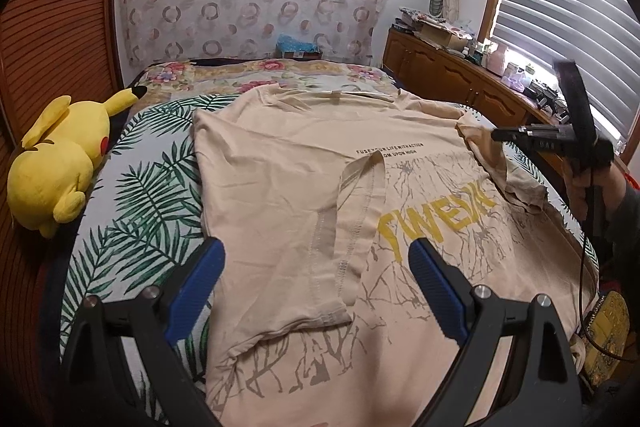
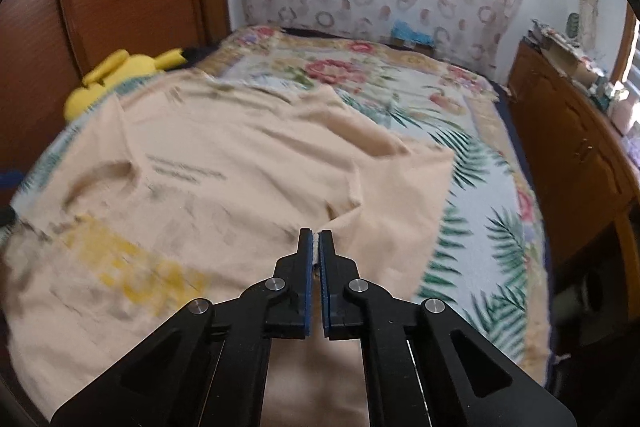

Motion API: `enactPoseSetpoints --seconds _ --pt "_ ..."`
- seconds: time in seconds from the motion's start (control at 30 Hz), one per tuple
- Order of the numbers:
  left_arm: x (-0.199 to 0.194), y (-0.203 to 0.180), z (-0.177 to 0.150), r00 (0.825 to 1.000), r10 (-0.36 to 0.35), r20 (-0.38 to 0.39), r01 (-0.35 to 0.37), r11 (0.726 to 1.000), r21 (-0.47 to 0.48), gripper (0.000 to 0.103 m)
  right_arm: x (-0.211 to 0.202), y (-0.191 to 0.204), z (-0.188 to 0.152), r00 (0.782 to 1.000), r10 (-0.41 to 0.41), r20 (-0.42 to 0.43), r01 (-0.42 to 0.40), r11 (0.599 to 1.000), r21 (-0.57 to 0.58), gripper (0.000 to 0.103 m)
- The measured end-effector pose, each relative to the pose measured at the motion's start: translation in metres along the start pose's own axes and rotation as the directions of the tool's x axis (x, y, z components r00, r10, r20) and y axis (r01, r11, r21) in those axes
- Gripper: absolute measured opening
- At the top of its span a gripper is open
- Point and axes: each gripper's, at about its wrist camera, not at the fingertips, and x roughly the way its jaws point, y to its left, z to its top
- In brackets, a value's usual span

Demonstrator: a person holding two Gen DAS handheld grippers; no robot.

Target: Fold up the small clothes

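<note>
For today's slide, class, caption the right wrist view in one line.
Right gripper, jaws shut on the beige T-shirt's sleeve, above the leaf-print bedspread.

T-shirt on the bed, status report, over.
Left hand-held gripper open over beige T-shirt. Right hand-held gripper shut on its right sleeve. Left sleeve folded in. Nothing in the way.

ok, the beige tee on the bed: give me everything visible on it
The beige T-shirt looks like soft cotton knit. It lies print-up on the leaf-pattern bedspread, with yellow block lettering, grey crack-like graphics and a small black text line. One sleeve is already folded in over the chest, its stitched hem showing. The other sleeve is bunched and lifted, pinched in the shut right tongs. The open left tongs hover over the lower part, not touching.
</note>
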Motion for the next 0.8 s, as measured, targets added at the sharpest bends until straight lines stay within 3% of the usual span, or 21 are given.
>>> enactPoseSetpoints --seconds 0.2,0.27,0.33,0.53,0.67,0.8 --pt "0.0 0.001 0.0 1.0 0.0 -0.001 0.0 1.0 0.0 0.093 0.004 0.032 0.032 0.992 0.119 0.039 -0.12 0.993 0.012 0.001" --pt "0.0 0.001 0.0 1.0 0.002 -0.001 -0.002 1.0 0.0 0.093 0.002 0.039 0.038 0.992 0.111 0.054 -0.111 0.994 0.002 0.02" --pt "0.0 0.002 0.0 1.0 0.004 -0.001 -0.004 1.0 -0.002 0.093 -0.001 0.037 0.039 0.992 0.104 0.067 -0.104 0.995 0.005 0.03" --pt "0.004 0.012 0.008 1.0 0.008 -0.007 -0.008 1.0 -0.004 0.093 -0.01 0.013 0.024 0.998 0.021 0.06 -0.021 1.0 0.008 0.033" --pt "0.015 0.023 0.022 0.999 0.017 -0.028 -0.017 1.0 0.011 0.093 -0.002 -0.018 0.011 0.998 -0.06 0.012 0.06 0.998 0.014 0.042" --pt "0.034 0.037 0.037 0.997 0.041 -0.059 -0.039 0.999 0.035 0.093 0.011 -0.05 -0.001 0.993 -0.112 -0.034 0.113 0.993 0.043 0.043"
